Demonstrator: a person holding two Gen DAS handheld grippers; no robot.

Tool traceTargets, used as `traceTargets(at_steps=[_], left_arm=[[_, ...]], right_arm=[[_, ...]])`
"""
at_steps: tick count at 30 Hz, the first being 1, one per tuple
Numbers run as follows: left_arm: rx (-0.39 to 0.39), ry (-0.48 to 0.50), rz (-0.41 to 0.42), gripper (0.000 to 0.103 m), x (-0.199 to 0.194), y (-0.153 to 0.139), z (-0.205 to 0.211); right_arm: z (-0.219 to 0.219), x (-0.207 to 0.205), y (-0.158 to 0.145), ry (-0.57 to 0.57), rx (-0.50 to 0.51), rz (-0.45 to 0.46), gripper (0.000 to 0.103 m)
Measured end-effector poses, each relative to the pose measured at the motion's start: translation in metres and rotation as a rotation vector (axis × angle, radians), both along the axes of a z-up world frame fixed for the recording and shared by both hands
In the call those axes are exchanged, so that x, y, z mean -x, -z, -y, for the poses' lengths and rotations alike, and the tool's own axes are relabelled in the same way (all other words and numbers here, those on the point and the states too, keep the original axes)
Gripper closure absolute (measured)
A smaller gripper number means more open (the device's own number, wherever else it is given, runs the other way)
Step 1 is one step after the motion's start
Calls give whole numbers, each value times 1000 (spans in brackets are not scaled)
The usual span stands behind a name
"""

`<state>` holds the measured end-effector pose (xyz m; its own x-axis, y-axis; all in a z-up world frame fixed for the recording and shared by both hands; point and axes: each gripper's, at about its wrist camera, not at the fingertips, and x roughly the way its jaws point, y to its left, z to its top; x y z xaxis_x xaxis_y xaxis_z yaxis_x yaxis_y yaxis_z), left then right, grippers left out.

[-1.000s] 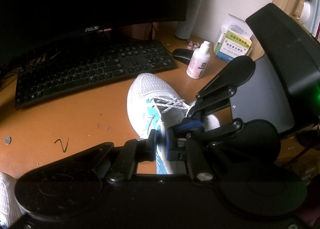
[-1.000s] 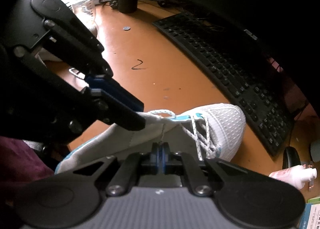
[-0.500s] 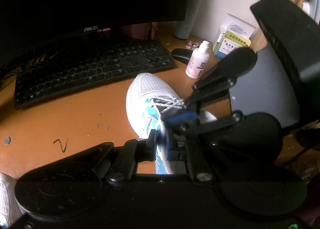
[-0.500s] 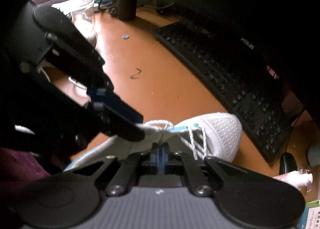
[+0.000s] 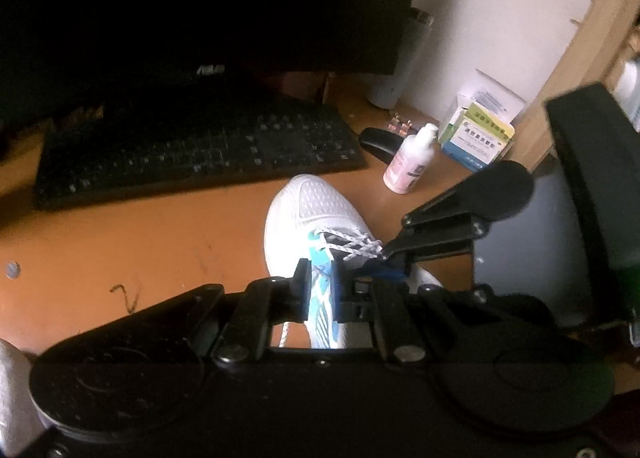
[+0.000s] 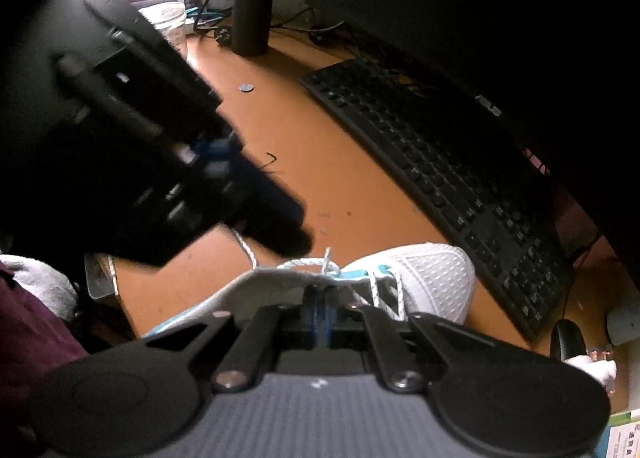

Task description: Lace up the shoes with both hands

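A white mesh shoe (image 5: 316, 213) lies on the orange desk (image 5: 140, 242), toe toward the keyboard (image 5: 192, 149) at 12 o'clock. The left hand-held gripper (image 5: 320, 290) stands slightly parted over the teal tongue; whether it pinches the lace (image 5: 352, 244) is unclear. The right hand-held gripper (image 6: 320, 310), pressed together, sits at the shoe's collar.

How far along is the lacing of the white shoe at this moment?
Done: the lace already crosses the eyelets nearest the toe of the shoe. In hand: the right gripper is shut low over the tongue, where the lace runs; the left gripper is nearly shut, and a loose strand hangs below it. What either pinches is unclear. Left: the eyelets nearer the ankle look unlaced, and no bow shows.
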<state>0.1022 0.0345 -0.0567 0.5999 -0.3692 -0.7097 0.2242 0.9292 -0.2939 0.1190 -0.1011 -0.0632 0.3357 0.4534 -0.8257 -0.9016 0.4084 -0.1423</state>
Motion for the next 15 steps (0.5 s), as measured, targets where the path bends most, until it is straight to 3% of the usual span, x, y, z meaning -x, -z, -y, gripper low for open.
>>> traceTargets(at_steps=[5,15], left_arm=[[106,-32,-60,97,-11,11,-7],[224,-83,-126,97,-20,20,-15]], right_arm=[[-1,-1,0,11,-5,-11,99],[-2,-3,2,13,-3,-19,99]])
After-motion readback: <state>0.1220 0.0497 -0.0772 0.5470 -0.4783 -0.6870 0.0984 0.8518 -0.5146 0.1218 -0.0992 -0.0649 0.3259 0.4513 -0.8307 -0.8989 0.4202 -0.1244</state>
